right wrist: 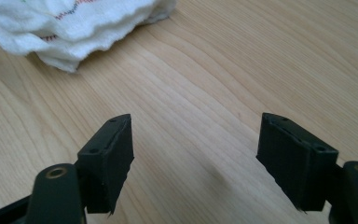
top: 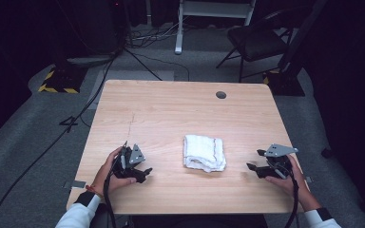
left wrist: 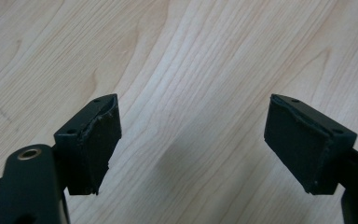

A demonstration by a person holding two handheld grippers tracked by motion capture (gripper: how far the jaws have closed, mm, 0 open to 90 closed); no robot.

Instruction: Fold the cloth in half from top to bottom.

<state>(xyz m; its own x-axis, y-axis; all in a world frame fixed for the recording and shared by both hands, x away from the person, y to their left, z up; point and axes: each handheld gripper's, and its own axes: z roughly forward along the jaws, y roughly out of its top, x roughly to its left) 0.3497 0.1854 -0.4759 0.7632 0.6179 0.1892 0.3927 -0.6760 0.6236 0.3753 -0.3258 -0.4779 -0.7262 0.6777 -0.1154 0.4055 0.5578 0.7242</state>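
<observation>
A: High view first. Where's the towel?

B: White folded towel point(top: 204, 152) lies on the worktop point(top: 171, 109), right of centre, between both tools and touching neither. Left tool point(top: 145, 173) sits near the front-left edge in the left hand point(top: 114, 168); right tool point(top: 252, 167) near the front-right edge in the right hand point(top: 290, 173). Both point inward at the towel.

A: Left gripper view?

B: Left tool point(left wrist: 191, 140) has its jaws wide apart, with bare wood grain between them (pad edges look frayed).

A: Right gripper view?

B: Right tool point(right wrist: 196, 158) also stands spread, gap clear down to the worktop point(right wrist: 261, 56). Towel point(right wrist: 70, 28) sits at top left, well beyond the tips, thin coloured stitching visible on its folds.
</observation>
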